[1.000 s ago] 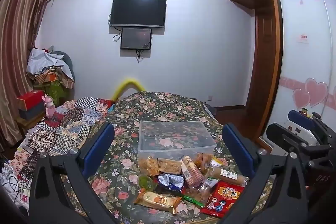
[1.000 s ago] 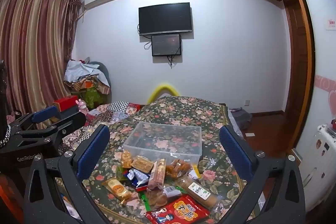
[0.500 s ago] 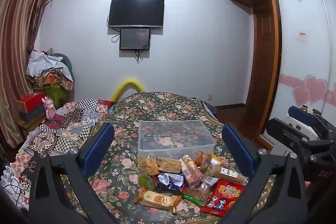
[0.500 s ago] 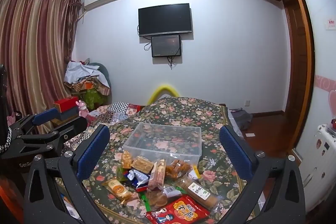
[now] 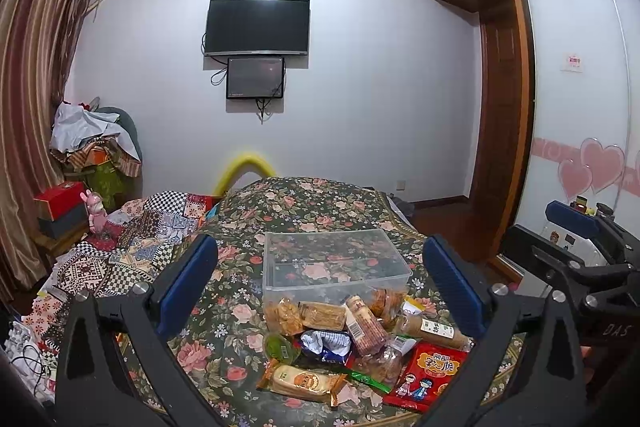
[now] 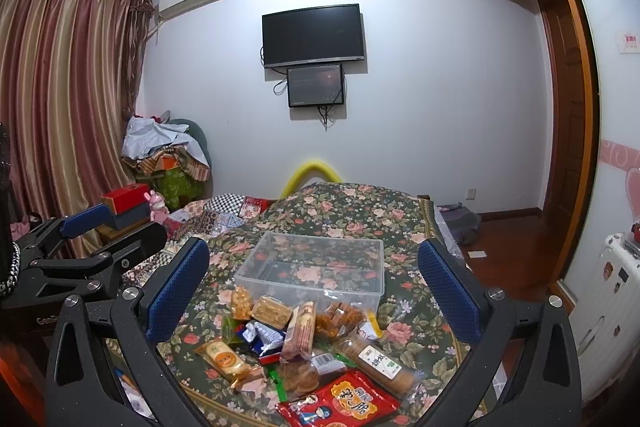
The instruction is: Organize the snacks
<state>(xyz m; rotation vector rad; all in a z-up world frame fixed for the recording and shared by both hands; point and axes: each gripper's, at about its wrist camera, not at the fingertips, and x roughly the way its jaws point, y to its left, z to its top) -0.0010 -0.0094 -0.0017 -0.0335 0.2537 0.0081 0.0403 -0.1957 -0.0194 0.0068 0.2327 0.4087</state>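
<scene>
A clear empty plastic box [image 5: 334, 263] [image 6: 316, 267] sits on the floral bedspread. A pile of snack packets lies in front of it: a red bag [image 5: 430, 373] [image 6: 344, 405], a yellow-orange cake pack [image 5: 302, 381] [image 6: 222, 359], a tall cracker tube [image 5: 366, 325] [image 6: 300, 331] and several others. My left gripper [image 5: 320, 291] is open and empty, held above the pile. My right gripper [image 6: 314, 293] is open and empty, also above the pile. Each gripper shows at the edge of the other's view.
The bed [image 5: 304, 203] fills the middle; a patchwork quilt [image 5: 132, 247] lies on its left. A wardrobe [image 5: 560, 107] stands right, a clothes heap [image 6: 164, 151] and curtains [image 6: 60, 99] left. A TV [image 5: 258, 27] hangs on the far wall.
Both grippers have drifted very slightly; the view of the left one has shifted a little to the right. Nothing was taken hold of or moved on the bed.
</scene>
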